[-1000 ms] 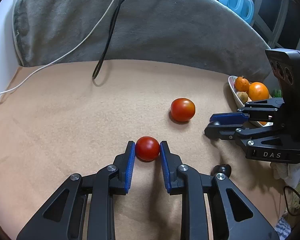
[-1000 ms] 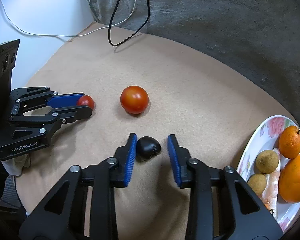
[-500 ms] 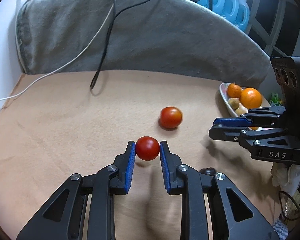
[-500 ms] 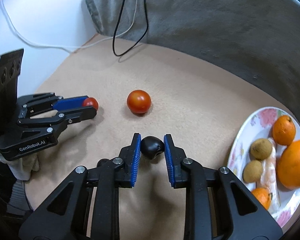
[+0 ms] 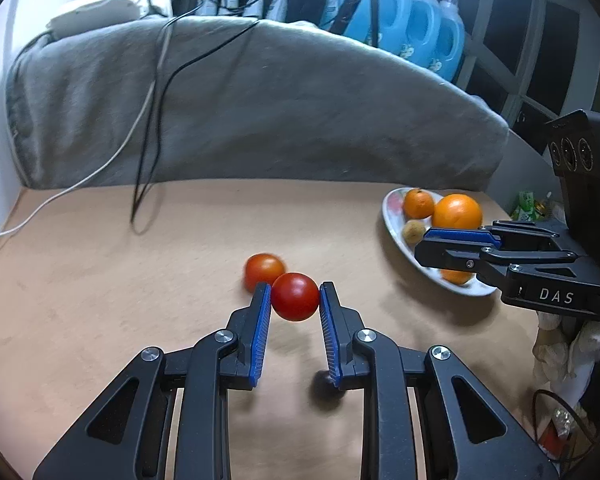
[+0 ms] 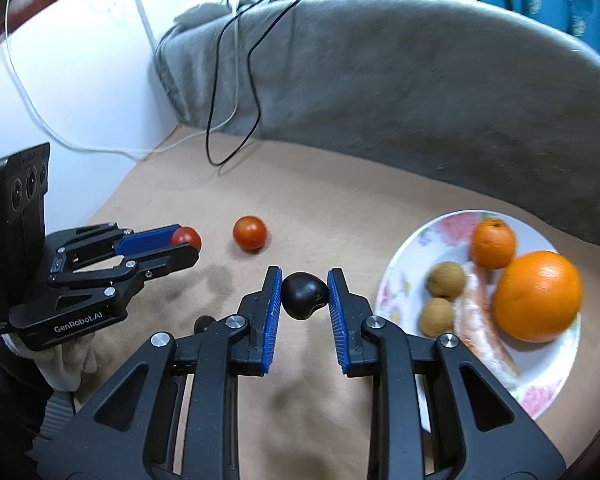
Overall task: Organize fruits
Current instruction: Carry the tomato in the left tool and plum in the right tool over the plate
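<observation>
Pinching red tomato (image 5: 295, 297) in left gripper (image 5: 293, 300), right gripper (image 6: 304, 295) clamping dark fruit (image 6: 304, 295)

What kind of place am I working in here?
Probably a home room: a cloth-covered table with a floral plate of fruit, a grey blanket heaped behind it, and blue detergent jugs on shelving.

tomato (image 6: 249, 233) left of plate (image 6: 404, 256), oranges (image 6: 537, 296) on plate

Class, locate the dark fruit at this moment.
In the right wrist view the dark fruit sits clamped between the right gripper fingers, above the mat, just left of the floral plate.
</observation>
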A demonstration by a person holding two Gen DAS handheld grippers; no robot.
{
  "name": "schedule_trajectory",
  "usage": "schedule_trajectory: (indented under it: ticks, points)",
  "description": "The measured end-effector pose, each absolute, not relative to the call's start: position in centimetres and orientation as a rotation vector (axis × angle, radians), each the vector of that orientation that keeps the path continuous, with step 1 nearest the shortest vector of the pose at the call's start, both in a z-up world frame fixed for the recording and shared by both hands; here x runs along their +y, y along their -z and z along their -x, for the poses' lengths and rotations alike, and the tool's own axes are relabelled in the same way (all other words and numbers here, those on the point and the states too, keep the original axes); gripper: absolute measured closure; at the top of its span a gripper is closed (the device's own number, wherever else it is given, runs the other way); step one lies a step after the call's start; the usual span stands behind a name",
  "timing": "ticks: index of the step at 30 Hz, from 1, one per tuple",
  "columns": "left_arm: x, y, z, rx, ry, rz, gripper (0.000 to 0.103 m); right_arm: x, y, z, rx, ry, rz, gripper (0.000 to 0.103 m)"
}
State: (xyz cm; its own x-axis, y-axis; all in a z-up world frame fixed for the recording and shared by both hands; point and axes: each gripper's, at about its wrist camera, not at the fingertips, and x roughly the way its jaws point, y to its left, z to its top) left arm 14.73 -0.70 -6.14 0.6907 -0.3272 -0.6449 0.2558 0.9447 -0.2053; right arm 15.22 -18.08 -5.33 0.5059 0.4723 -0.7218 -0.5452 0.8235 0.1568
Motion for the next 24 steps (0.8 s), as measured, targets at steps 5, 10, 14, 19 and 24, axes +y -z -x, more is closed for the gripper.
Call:
schedule_trajectory:
  ticks: [5, 10, 14, 19, 24]
  points:
    - [-1.9, 5.5, -14.6, 0.727, 0.352, 0.101, 0.080, -20.2, 4.3, -14.8, 0.804, -0.580, 0.051, 0.078]
    - [-3.6, 5.1, -15.1, 0.716, 0.381, 0.101, 0.080, -22.6, 3.7, -14.3, 0.786, -0.540, 0.011, 0.079]
    - [-4.9, 4.8, -15.6, 0.710, 0.405, 0.096, 0.080, -24.4, 3.4, -14.1, 0.771, -0.505, -0.013, 0.078]
    - [-6.7, 4.4, -16.5, 0.705, 0.434, 0.085, 0.080, -26.5, 3.1, -13.8, 0.762, -0.461, -0.034, 0.078]
    - [-8.6, 4.2, -17.4, 0.706, 0.469, 0.082, 0.080, -28.4, 3.3, -13.7, 0.762, -0.420, -0.052, 0.078]
